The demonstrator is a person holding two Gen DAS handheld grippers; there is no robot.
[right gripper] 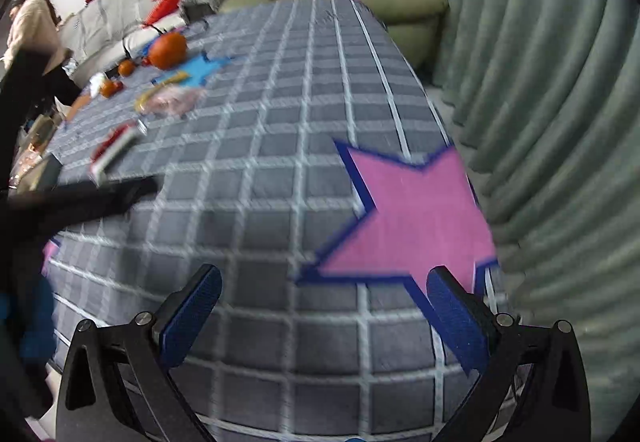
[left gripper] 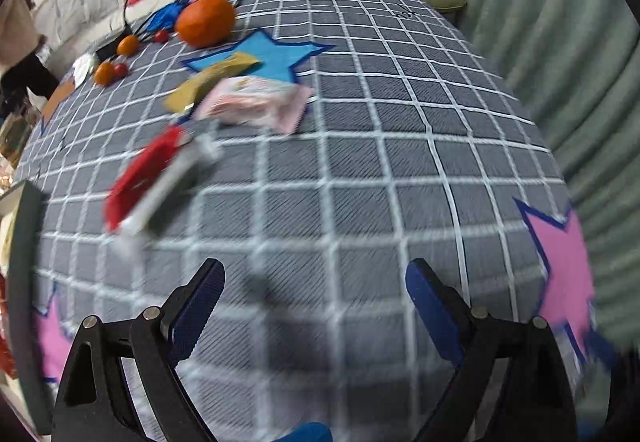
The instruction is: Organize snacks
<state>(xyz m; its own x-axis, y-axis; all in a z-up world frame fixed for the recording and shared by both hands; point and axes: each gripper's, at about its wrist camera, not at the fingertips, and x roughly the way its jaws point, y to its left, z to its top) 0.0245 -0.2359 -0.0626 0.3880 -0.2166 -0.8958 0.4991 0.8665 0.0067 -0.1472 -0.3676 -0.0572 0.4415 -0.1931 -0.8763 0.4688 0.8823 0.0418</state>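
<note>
You're on the approach, nothing picked up yet. Your left gripper [left gripper: 316,306] and right gripper [right gripper: 324,312] both hang over the grey checked desk cloth [left gripper: 360,170], fingers spread wide and empty. The snacks sit at ten o'clock: a red-and-white packet [left gripper: 148,182], beyond it a pink wrapper [left gripper: 256,104]. Next, I'd say, swing left onto the red one.

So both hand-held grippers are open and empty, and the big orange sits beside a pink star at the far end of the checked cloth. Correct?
Not quite. The left hand-held gripper and right hand-held gripper are open and empty, but the big orange sits beside a blue star, not a pink one, as the left wrist view shows.
</note>
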